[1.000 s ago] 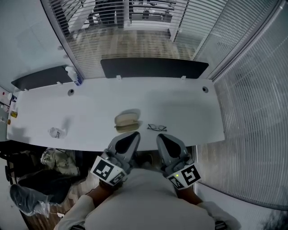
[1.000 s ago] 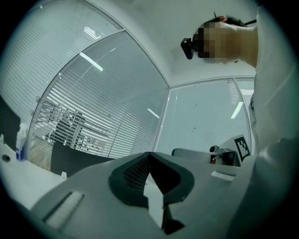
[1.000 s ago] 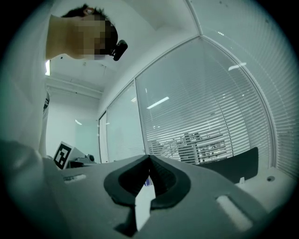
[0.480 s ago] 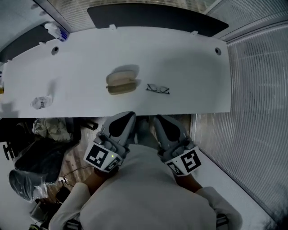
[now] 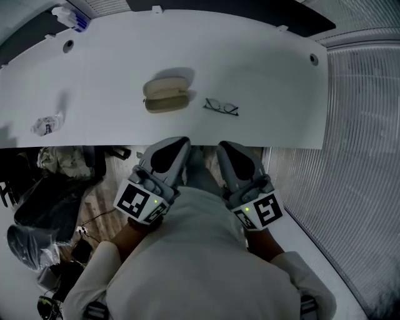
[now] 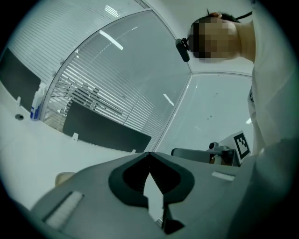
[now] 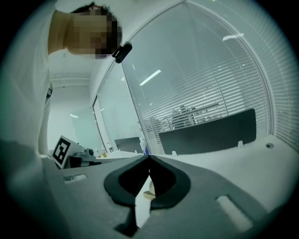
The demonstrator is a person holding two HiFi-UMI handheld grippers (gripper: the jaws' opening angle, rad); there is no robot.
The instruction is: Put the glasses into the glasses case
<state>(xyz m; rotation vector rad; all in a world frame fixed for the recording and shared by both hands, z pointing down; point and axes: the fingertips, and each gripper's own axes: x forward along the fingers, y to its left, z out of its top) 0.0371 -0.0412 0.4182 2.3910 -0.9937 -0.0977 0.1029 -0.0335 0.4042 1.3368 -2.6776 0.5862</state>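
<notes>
An open beige glasses case (image 5: 165, 95) lies on the white table (image 5: 269, 94), and thin dark-framed glasses (image 5: 221, 107) lie just right of it. My left gripper (image 5: 178, 142) and right gripper (image 5: 228, 147) hang side by side below the table's near edge, close to my torso, both short of the objects. In the left gripper view the left gripper (image 6: 149, 153) has its jaws together with nothing held, and the case (image 6: 63, 177) peeks past its left side. In the right gripper view the right gripper (image 7: 149, 156) is shut and empty; the case (image 7: 148, 190) shows through the slit.
A crumpled wrapper (image 5: 47, 124) lies at the table's left and a spray bottle (image 5: 70, 17) at its far left corner. A dark panel (image 6: 105, 128) lines the far edge. Bags and clutter (image 5: 50, 206) fill the floor at left. A blinded glass wall (image 5: 362, 156) stands right.
Both grippers have sunk lower, below the table's near edge and nearer my body. The table, case and glasses have slid up the head view. Both stay shut and empty.
</notes>
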